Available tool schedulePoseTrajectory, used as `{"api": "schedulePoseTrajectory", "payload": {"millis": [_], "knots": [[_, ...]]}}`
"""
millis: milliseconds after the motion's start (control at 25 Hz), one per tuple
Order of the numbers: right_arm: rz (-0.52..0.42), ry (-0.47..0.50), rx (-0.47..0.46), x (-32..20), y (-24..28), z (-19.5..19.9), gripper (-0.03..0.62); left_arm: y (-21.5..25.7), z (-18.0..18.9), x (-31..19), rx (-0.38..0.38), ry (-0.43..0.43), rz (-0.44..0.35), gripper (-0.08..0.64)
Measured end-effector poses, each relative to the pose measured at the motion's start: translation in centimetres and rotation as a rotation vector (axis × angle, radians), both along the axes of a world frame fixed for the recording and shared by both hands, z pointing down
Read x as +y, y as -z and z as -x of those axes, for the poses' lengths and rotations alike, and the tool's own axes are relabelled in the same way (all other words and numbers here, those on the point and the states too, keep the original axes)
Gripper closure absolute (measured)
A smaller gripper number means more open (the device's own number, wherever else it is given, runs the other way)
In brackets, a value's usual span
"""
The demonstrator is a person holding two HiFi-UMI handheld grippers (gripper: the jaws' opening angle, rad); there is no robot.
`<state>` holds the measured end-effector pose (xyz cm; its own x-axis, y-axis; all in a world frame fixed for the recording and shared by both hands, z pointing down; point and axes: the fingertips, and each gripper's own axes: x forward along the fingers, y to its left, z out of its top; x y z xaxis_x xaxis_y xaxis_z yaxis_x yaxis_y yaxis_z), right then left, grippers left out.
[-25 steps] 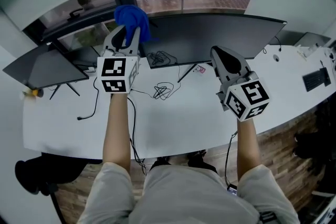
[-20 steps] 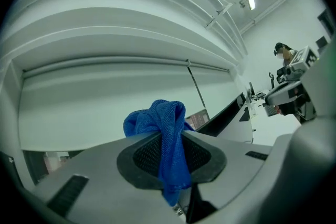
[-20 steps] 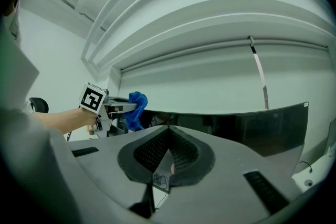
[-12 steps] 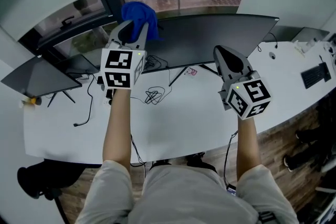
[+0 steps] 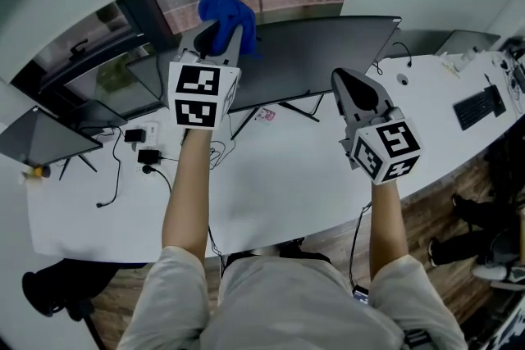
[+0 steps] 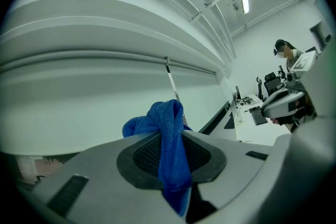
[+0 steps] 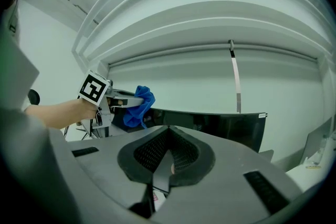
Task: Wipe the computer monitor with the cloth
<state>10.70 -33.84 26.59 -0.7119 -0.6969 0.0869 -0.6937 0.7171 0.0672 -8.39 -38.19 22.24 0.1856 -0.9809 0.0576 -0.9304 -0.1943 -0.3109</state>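
Note:
My left gripper (image 5: 215, 38) is shut on a bunched blue cloth (image 5: 229, 15), held up at the top left corner of the wide dark monitor (image 5: 324, 53). In the left gripper view the cloth (image 6: 167, 131) is pinched between the jaws and hangs down past them, and the monitor's edge (image 6: 216, 119) shows beyond. My right gripper (image 5: 350, 86) hovers over the white desk in front of the monitor's middle, shut with nothing in it. From the right gripper view I see the cloth (image 7: 138, 105) against the monitor's (image 7: 220, 126) left end; whether they touch is unclear.
The curved white desk (image 5: 279, 184) carries a second monitor (image 5: 41, 139) at the left, cables and adapters (image 5: 146, 155), and a keyboard (image 5: 477, 106) at the far right. A window stands behind the monitors. A person (image 6: 286, 52) is at a far desk.
My left gripper has carried the cloth up and to the right along the monitor's top left corner. The right gripper has stayed about where it was.

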Motion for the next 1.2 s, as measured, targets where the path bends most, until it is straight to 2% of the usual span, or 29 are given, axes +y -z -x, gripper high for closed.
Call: {"api": "schedulePoseTrajectory", "payload": {"millis": [360, 560, 920, 1080, 1200], "knots": [[-0.007, -0.033, 0.011, -3.4, 0.4, -8.7, 0.578, 0.1, -11.1, -5.2, 0.004, -0.076, 0.032, 0.462], [-0.005, -0.072, 0.009, -4.6, 0.1, -13.5, 0.578, -0.1, -16.9, -7.7, 0.024, -0.121, 0.044, 0.463], [0.012, -0.154, 0.006, -5.9, -0.9, -21.3, 0.578, -0.3, -28.5, -12.1, 0.007, -0.234, 0.068, 0.463], [0.021, -0.178, 0.008, -6.1, -1.4, -23.5, 0.578, -0.1, -32.0, -14.1, 0.000, -0.235, 0.058, 0.463], [0.030, -0.196, 0.005, -6.0, -1.9, -24.9, 0.578, 0.0, -34.1, -15.0, -0.019, -0.212, 0.021, 0.463]]}}
